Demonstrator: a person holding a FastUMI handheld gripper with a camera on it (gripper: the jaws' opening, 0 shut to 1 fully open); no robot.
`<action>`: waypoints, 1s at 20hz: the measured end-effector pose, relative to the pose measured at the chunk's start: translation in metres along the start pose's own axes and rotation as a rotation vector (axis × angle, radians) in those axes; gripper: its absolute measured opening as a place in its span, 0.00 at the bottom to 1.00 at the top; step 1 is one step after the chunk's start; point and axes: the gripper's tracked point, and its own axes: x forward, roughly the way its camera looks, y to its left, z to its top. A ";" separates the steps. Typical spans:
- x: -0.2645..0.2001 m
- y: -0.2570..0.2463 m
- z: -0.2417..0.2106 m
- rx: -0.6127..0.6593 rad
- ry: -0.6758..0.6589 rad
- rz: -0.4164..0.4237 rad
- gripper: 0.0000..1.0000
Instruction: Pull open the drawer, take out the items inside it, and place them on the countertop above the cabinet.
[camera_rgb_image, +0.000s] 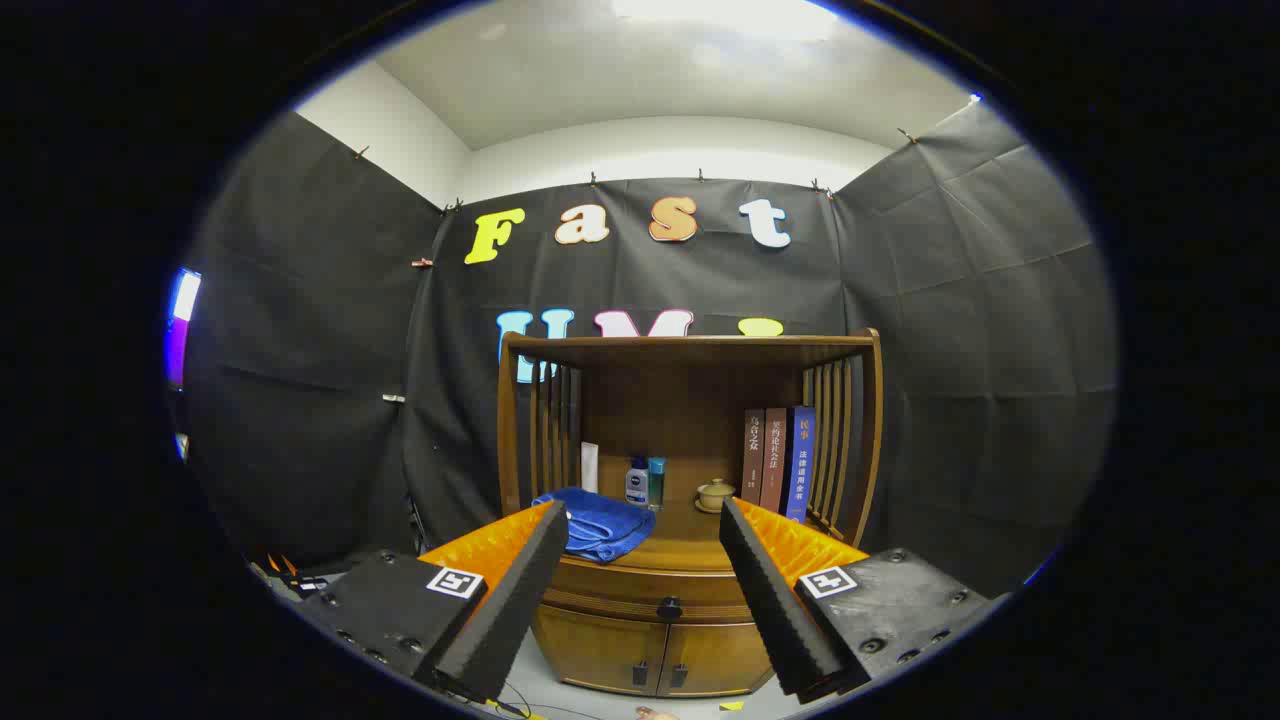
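Gripper view has the gripper (645, 590) with fingers spread apart and empty, facing the closed drawer (650, 590) whose knob (669, 607) sits just below the cabinet's countertop (680, 545), so every step remains.

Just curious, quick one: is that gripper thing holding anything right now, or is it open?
Gripper: open, holding nothing; the closed drawer's knob lies ahead between its fingers.

Polished wood, soft cloth, ribbed padding

The cabinet (690, 400) and its drawer (640, 590) look like glossy varnished wood; the blue towel (600, 525) is soft matt cloth; the wide-spread hand-held gripper (645, 600) has ribbed, foam-like fingers (510, 610).
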 end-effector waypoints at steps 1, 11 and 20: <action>0.000 0.001 0.002 0.003 -0.006 0.000 0.99; 0.004 0.000 0.000 -0.004 -0.005 -0.025 0.99; 0.005 -0.006 -0.004 0.021 -0.005 -0.033 0.99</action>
